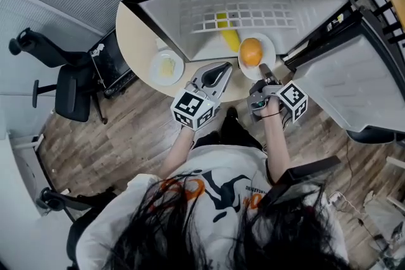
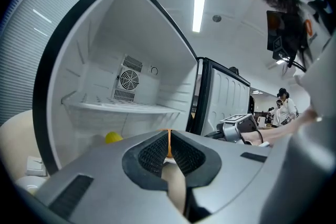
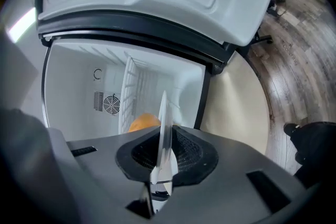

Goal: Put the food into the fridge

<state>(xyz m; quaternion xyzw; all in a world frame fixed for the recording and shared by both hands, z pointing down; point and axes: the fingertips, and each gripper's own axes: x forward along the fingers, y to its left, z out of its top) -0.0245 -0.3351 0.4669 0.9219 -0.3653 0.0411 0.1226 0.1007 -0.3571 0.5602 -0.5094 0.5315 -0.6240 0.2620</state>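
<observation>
An orange [image 1: 251, 51] sits on a white plate [image 1: 266, 47] at the front lip of the open fridge [image 1: 253, 12]. My right gripper [image 1: 262, 70] is shut on that plate's near rim. In the right gripper view the plate [image 3: 163, 123] shows edge-on between the pads, with the orange [image 3: 142, 123] behind it. A yellow food item [image 1: 229, 38] lies inside the fridge under the wire shelf [image 1: 240, 21]. My left gripper [image 1: 224, 67] hovers just left of the plate, jaws together and holding nothing; its own view shows the yellow item [image 2: 112, 137] in the fridge.
A second small plate with pale yellow food [image 1: 167, 66] rests on the round beige table [image 1: 134, 41] left of the fridge. The fridge door [image 1: 357, 76] stands open at the right. A black office chair [image 1: 68, 88] is on the wooden floor at the left.
</observation>
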